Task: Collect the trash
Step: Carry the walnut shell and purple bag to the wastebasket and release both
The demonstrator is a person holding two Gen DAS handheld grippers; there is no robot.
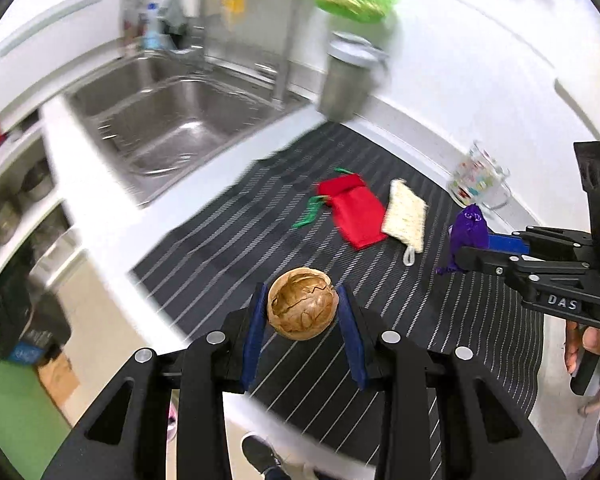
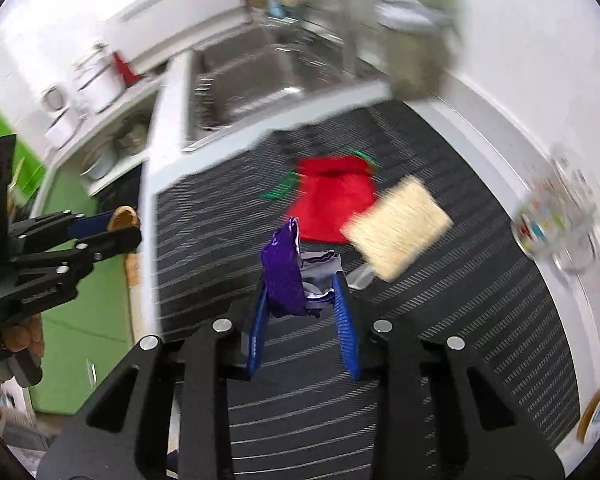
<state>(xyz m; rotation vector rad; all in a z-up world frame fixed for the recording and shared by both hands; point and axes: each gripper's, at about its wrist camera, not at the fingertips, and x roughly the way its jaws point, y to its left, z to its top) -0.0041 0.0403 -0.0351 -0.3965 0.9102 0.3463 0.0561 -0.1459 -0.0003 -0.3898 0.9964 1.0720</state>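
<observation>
Jaws pinch trash: left gripper [image 1: 303, 312] w/ cracked brown walnut shell [image 1: 302, 307], right gripper [image 2: 300, 280] w/ crumpled purple foil wrapper [image 2: 285, 270], both lifted clear of striped black mat [image 1: 400, 304], prob for binning.

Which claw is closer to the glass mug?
Right. The right gripper, holding a purple wrapper, is just in front of the glass mug; the left gripper, holding a nutshell, is farther away.

The walnut shell [image 1: 302, 307] is tan-brown and the crumpled wrapper [image 2: 285, 270] purple. The mat [image 1: 236, 224] is black with thin white stripes, the cloth pouch [image 1: 354, 210] red.
</observation>
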